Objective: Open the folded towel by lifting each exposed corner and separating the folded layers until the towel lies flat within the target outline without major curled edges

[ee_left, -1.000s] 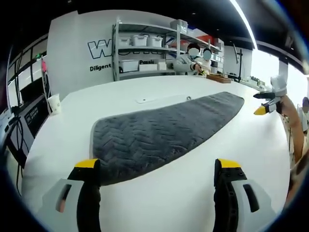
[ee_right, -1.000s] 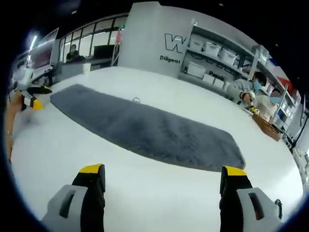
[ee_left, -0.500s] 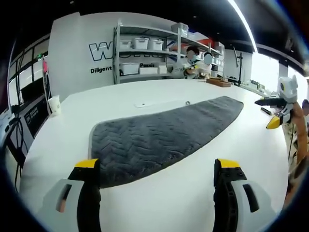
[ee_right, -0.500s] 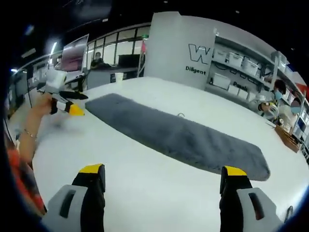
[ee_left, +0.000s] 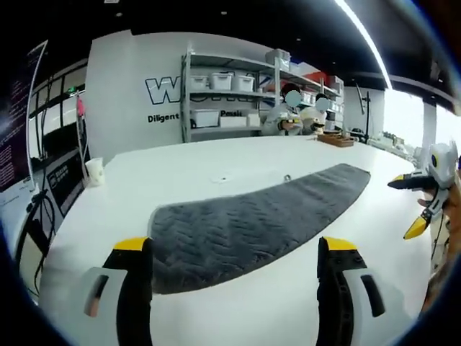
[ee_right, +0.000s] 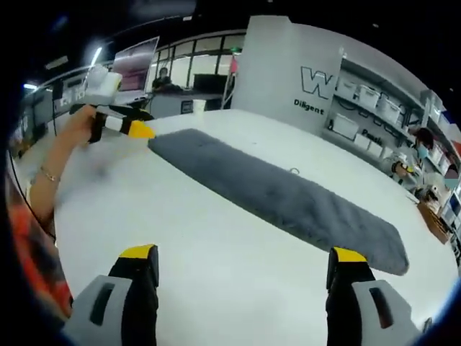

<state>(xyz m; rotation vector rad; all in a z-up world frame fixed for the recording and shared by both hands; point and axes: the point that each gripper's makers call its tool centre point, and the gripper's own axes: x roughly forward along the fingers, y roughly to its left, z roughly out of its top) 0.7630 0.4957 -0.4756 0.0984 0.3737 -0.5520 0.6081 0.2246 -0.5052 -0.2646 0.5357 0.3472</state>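
A long dark grey towel (ee_left: 252, 223) with a herringbone weave lies spread flat on the white table (ee_left: 180, 158). In the right gripper view the same towel (ee_right: 281, 198) runs from upper left to lower right. My left gripper (ee_left: 234, 249) is open, held above the table just short of the towel's near end, nothing between its jaws. My right gripper (ee_right: 241, 259) is also open and empty, hanging over bare table short of the towel's long edge. The right gripper (ee_left: 425, 209) shows at the right edge of the left gripper view; the left gripper (ee_right: 130, 128) shows at upper left of the right gripper view.
A white cup (ee_left: 94, 171) stands near the table's left edge. Small fittings (ee_left: 287, 177) lie beyond the towel. Shelving with white bins (ee_left: 223, 94) lines the back wall, with people at a bench (ee_left: 299, 119). A person's arm (ee_right: 43, 194) reaches along the left.
Both views have risen and tilted back as the hands lifted away from the table. The towel has stayed flat in place. Each gripper stays open.
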